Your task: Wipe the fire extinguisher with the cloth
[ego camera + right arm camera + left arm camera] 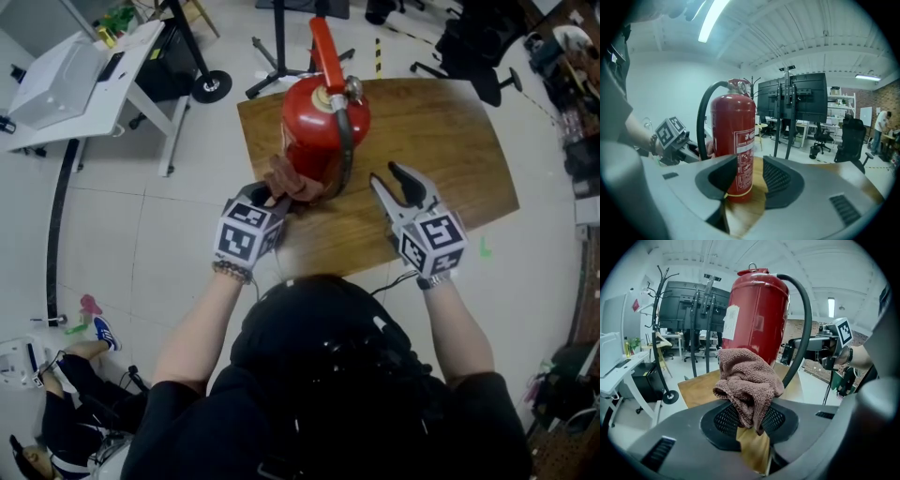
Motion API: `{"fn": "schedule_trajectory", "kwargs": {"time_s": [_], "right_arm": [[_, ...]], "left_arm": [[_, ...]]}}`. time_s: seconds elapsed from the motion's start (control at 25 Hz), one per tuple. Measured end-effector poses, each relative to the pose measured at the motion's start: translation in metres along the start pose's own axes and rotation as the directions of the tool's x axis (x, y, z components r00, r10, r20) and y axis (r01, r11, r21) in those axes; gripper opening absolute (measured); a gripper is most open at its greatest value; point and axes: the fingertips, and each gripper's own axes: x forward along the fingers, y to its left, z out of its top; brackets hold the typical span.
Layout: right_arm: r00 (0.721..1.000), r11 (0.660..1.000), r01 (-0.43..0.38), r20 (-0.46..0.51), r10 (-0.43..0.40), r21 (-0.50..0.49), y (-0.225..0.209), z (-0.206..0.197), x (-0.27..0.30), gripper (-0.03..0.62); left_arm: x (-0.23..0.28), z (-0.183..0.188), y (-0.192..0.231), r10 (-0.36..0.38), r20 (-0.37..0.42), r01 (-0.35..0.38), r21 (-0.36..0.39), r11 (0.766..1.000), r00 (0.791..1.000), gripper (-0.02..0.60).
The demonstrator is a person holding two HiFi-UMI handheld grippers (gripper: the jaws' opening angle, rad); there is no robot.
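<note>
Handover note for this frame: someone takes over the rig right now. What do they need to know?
Left gripper: shut on the brown cloth, which is bunched up at the near side of the fire extinguisher, low on its body. Whether it actually touches can't be told.
Right gripper: open and empty, beside the extinguisher, clear of it.
Extinguisher: upright on the wooden table, hose hanging down its side.
Done: cloth picked up and brought to the cylinder.
Left: wipe the body. How much has been wiped doesn't show, so treat it all as to do.
</note>
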Motion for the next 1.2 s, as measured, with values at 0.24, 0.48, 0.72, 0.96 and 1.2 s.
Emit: {"fn": "schedule_trajectory", "kwargs": {"time_s": [0.24, 0.48, 0.72, 0.96, 1.2], "right_arm": [[1.000, 1.000, -0.021, -0.002, 0.021, -0.004, -0.003, 0.000, -0.001, 0.183], [0.999, 0.999, -0.038, -0.004, 0.038, -0.002, -0.001, -0.002, -0.001, 0.183], [0.999, 0.999, -0.048, -0.013, 0.048, -0.002, 0.000, -0.004, 0.000, 0.183], [0.999, 0.999, -0.048, -0.024, 0.048, -0.003, 0.002, -0.007, 0.001, 0.183], [0.999, 0.999, -0.046, -0.024, 0.046, -0.010, 0.007, -0.004, 0.005, 0.183]], "left_arm": [[0.018, -0.027, 0.010, 0.040, -0.068, -0.042, -0.028, 0.999, 0.997, 0.087], [0.036, -0.056, 0.019, 0.067, -0.144, -0.074, -0.044, 0.996, 0.987, 0.087], [0.051, -0.078, 0.025, 0.077, -0.211, -0.086, -0.034, 0.996, 0.974, 0.087], [0.063, -0.091, 0.034, 0.092, -0.245, -0.099, -0.014, 0.995, 0.965, 0.087], [0.055, -0.091, 0.036, 0.086, -0.256, -0.090, -0.003, 0.996, 0.963, 0.087]]}}
